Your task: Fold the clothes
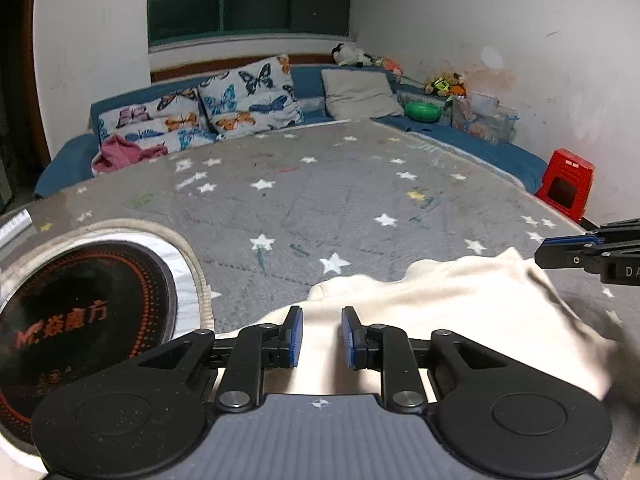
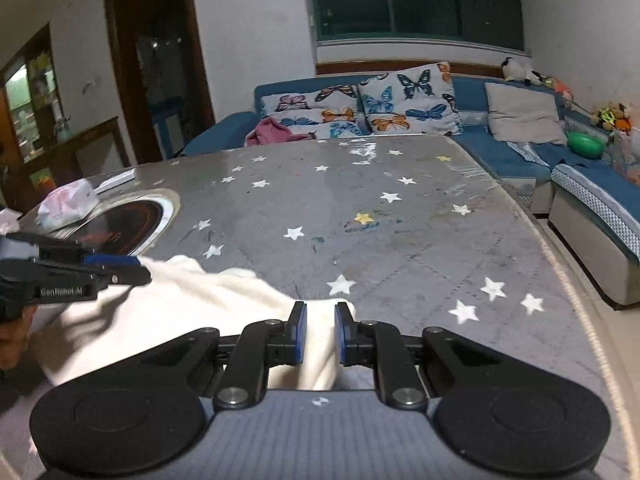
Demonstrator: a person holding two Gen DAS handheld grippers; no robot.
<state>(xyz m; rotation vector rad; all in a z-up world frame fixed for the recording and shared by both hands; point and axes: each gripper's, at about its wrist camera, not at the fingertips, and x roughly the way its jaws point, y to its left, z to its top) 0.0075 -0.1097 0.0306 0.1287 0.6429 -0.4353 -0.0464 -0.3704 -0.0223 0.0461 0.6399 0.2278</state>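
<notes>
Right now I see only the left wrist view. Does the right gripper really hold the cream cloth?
Observer: Yes. In the right wrist view the cream cloth is pinched between the pads of the right gripper.
Operator: Is anything beside the round cooker?
Observer: A small pink and white bundle lies at its left rim.
Operator: Anything behind that?
Observer: A flat white box lies on the table, just past the bundle.

Two wrist views, low, sharing table (image 1: 320,200)
</notes>
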